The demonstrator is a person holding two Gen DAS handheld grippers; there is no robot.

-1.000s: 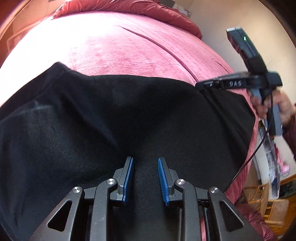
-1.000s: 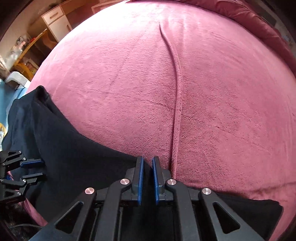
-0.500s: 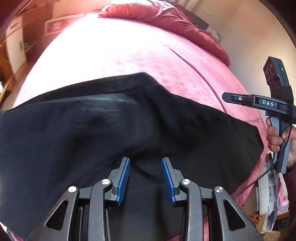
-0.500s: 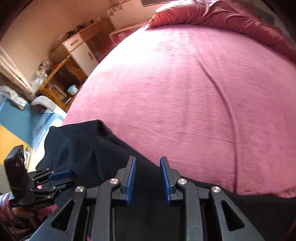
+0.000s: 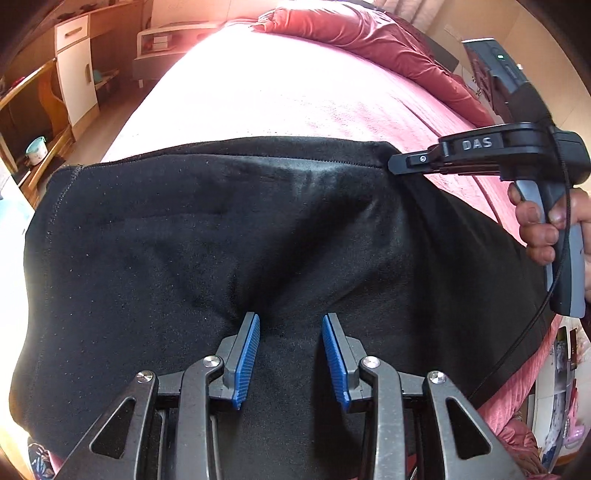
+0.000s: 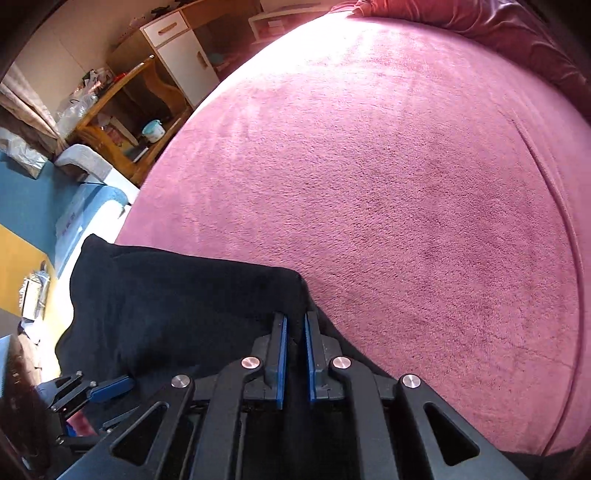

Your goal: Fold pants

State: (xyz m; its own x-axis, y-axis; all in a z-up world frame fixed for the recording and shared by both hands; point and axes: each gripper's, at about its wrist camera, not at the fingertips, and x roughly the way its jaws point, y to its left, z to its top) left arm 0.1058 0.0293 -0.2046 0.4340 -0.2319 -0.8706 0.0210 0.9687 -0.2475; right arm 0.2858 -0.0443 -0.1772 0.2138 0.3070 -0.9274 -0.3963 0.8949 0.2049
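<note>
The black pants [image 5: 207,236] lie spread across the near end of a pink bed [image 5: 295,96]. My left gripper [image 5: 290,321] is open, its blue pads resting over the near part of the cloth. My right gripper [image 6: 294,321] is shut on the pants' far right corner [image 6: 288,284]; it shows in the left wrist view [image 5: 397,166] pinching that corner. The pants also show in the right wrist view [image 6: 177,295], and the left gripper [image 6: 107,398] sits at the lower left there.
A red duvet [image 5: 369,33] is bunched at the bed's far end. A wooden desk and white cabinet [image 5: 74,74] stand left of the bed. The bed's left edge [image 6: 147,192] drops to a blue floor with clutter.
My right gripper has closed on the pants' far right corner after being open half a second ago. My left gripper stays open over the cloth; both views have tilted up.
</note>
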